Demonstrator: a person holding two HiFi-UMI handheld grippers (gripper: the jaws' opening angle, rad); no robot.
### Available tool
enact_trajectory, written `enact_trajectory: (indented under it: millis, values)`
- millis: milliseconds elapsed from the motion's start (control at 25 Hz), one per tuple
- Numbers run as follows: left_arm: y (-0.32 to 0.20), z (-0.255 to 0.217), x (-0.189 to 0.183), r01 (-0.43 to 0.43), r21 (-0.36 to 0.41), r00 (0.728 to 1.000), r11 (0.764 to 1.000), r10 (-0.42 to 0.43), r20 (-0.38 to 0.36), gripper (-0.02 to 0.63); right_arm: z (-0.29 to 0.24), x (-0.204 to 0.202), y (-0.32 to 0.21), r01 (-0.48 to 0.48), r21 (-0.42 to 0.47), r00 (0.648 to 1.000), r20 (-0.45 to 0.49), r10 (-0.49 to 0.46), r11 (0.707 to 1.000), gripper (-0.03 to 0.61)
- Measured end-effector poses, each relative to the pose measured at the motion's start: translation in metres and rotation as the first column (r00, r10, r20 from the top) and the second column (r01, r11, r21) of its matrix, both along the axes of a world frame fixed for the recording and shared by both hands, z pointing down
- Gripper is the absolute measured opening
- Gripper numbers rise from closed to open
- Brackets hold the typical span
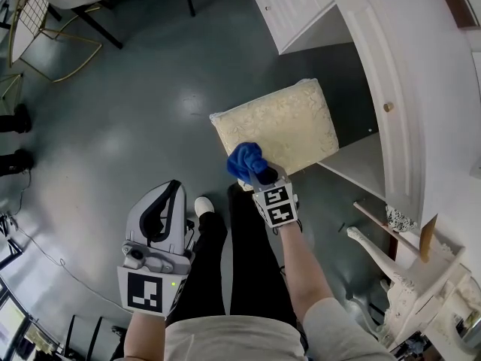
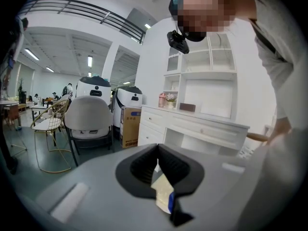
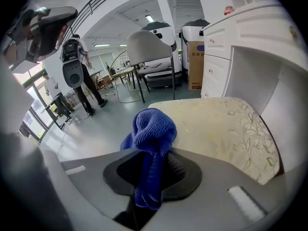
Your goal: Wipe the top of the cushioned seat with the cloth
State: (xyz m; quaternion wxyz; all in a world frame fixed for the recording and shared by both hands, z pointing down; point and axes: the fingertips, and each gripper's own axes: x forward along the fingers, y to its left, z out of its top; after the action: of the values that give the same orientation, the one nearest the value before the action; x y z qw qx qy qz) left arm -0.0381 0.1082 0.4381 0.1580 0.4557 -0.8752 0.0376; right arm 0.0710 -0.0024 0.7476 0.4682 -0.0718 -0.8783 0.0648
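Note:
The cushioned seat is a cream square pad with a leaf pattern, low on the grey floor beside a white dresser. In the right gripper view the seat lies just ahead. My right gripper is shut on a bunched blue cloth, which hangs over the seat's near edge. The cloth bulges out past the right gripper and trails down between its pads. My left gripper is held off to the left over the floor, away from the seat. This left gripper has its jaws shut on nothing.
A white dresser with drawers stands right of the seat. Carved white furniture legs lie at lower right. A gold wire chair is at far left. The person's legs stand just before the seat. A grey chair and cardboard box stand farther off.

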Motion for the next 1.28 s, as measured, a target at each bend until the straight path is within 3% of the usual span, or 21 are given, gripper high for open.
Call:
enact_trajectory:
  millis: [560, 1000, 1280]
  values:
    - [-0.03, 0.018, 0.025, -0.1, -0.042, 0.993, 0.994, 0.098, -0.062, 0.002, 0.001, 0.029, -0.004, 0.059, 0.017, 0.998, 0.019, -0.059, 0.998, 0.078]
    - [-0.094, 0.03, 0.035, -0.205, -0.025, 0.976, 0.978, 0.203, -0.08, 0.002, 0.003, 0.04, -0.06, -0.002, 0.046, 1.0, 0.019, 0.001, 0.999, 0.08]
    - [-0.137, 0.043, 0.045, -0.291, -0.027, 0.952, 0.956, 0.286, -0.11, 0.002, 0.005, 0.048, -0.105, -0.07, 0.065, 0.997, 0.025, 0.069, 0.995, 0.08]
